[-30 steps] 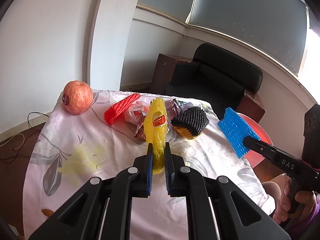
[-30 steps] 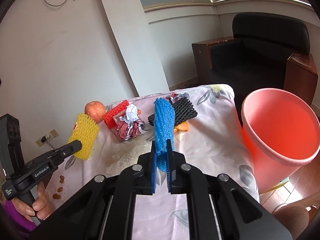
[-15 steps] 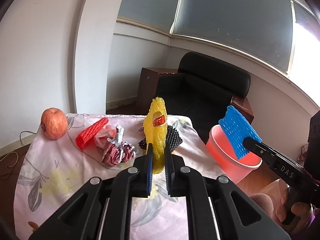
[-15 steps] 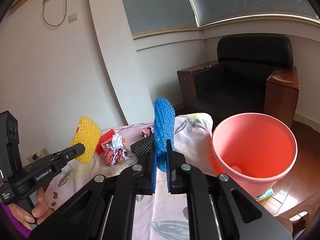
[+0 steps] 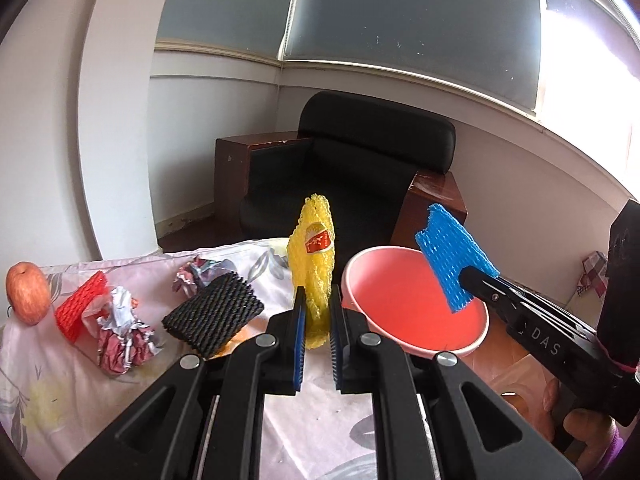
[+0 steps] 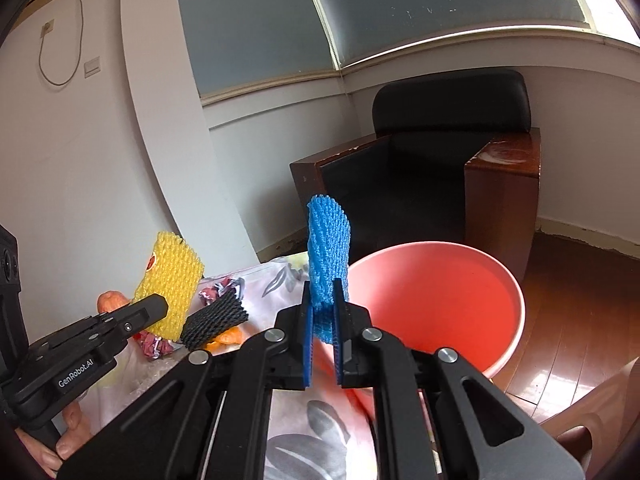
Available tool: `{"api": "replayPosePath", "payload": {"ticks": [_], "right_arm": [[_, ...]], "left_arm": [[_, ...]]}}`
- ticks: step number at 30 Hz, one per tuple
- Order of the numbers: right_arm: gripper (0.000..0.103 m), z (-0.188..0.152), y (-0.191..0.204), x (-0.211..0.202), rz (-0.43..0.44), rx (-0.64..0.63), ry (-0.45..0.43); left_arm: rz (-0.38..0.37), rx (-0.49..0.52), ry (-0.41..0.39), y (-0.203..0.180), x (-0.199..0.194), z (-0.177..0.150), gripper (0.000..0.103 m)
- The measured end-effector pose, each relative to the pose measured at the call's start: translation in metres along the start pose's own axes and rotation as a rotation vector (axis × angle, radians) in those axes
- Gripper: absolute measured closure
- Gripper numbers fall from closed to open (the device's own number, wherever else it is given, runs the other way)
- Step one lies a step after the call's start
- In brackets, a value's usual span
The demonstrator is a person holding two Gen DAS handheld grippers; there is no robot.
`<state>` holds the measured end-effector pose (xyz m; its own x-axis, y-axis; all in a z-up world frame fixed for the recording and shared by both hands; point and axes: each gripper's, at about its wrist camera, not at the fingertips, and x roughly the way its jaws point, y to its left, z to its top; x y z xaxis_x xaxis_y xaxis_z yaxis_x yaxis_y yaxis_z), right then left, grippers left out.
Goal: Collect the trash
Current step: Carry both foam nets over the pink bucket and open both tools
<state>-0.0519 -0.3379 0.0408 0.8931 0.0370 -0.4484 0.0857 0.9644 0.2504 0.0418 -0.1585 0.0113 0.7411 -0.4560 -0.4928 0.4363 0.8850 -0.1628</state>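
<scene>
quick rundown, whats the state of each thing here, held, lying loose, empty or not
left gripper: shut on yellow foam net
yellow foam net: held upright, off the table
right gripper: shut on blue foam net
blue foam net: held upright at the bin's near rim
red bin: open; visible inside looks empty
black foam net: lying loose on the table
red foam net: lying loose
crumpled wrapper: lying loose
apple: whole, at the table's far edge

A black armchair [image 5: 360, 176] with brown wooden sides is sitting straight ahead of the left gripper, against the wall under the frosted windows [image 5: 400, 20]. An apple [image 5: 27, 293] is resting far out to that gripper's left, at the edge of the floral tablecloth [image 5: 48, 380]. A loose cable [image 6: 60, 40] is hanging on the wall up and left of the right gripper, beside a wall switch [image 6: 92, 66].
</scene>
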Motion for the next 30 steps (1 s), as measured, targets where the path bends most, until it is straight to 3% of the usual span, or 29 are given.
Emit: {"api": "replayPosePath", "payload": {"ticks": [16, 30], "right_arm": [[0.095, 0.000, -0.062, 0.026, -0.081, 0.067, 0.063], [0.095, -0.010, -0.106, 0.056, -0.107, 0.166, 0.177]], "left_arm": [[-0.099, 0.028, 0.090, -0.052, 0.082, 0.016, 0.093], [-0.121, 0.066, 0.245, -0.083, 0.144, 0.003, 0.093]]}}
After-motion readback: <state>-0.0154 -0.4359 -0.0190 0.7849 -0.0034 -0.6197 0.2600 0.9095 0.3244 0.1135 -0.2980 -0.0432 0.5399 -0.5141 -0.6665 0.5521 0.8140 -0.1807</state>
